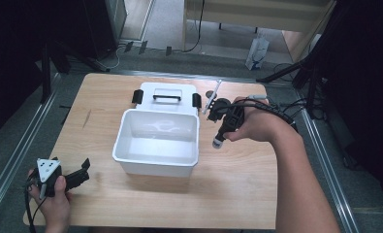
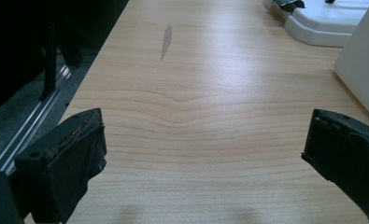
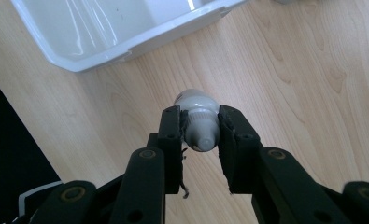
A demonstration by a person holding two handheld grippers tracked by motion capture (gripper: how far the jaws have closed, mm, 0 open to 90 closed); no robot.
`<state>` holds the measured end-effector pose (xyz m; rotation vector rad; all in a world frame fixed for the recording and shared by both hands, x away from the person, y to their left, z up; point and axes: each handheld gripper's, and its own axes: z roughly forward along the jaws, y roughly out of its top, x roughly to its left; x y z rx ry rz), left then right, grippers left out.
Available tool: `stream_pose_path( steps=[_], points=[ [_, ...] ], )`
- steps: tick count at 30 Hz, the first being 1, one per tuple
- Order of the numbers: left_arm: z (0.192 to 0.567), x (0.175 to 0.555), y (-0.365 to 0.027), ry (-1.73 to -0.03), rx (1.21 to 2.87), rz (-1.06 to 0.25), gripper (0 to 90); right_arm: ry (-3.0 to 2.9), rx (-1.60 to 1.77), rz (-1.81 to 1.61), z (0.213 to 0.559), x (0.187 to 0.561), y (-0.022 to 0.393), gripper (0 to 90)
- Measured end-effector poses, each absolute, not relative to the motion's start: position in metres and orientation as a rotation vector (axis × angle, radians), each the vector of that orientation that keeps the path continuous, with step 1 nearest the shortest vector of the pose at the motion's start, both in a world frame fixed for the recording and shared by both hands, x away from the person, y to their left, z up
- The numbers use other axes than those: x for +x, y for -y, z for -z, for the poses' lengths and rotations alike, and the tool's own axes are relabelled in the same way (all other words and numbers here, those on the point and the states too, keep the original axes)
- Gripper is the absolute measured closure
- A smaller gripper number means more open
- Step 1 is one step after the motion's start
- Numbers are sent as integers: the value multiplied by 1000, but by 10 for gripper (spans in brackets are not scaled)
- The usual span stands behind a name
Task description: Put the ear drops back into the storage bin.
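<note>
I have the right tool (image 3: 200, 128) clamped on a small white bottle (image 3: 198, 116), its 2 black jaws pressing the bottle's sides just below the cap, which points back toward the camera in the right gripper view. In the high view that right tool (image 1: 220, 138) hangs just to the right of the open white bin (image 1: 156, 166), tilted down and toward the bin, with the bottle (image 1: 217, 142) at its lower end, above the wood and apart from the bin's right wall. The bin sits near the middle of the worktop (image 1: 237, 194), and its white lid (image 1: 166, 97) with a black handle and 2 black clips lies flat, touching the bin's far side. A thin light-coloured stick-like item (image 1: 212, 97) lies beyond the bin's far right corner, beside the lid; I cannot tell what it is. My left tool (image 1: 80, 174) rests well to the left of the bin, near its front left corner, held in the left hand (image 1: 53, 199). In the left gripper view its jaws stand wide apart with bare worktop (image 2: 196, 116) between them, the bin's wall (image 2: 362, 70) at the right edge and the lid (image 2: 327, 23) beyond it
</note>
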<state>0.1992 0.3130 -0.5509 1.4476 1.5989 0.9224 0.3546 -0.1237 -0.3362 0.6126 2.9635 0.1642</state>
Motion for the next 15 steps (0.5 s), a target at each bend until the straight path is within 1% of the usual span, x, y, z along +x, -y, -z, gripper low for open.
stream_pose_path(
  steps=[15],
  points=[
    [551,199,-314,-1600,1452,-918,1,-2963,586,-204,314,355,103,722]
  ],
)
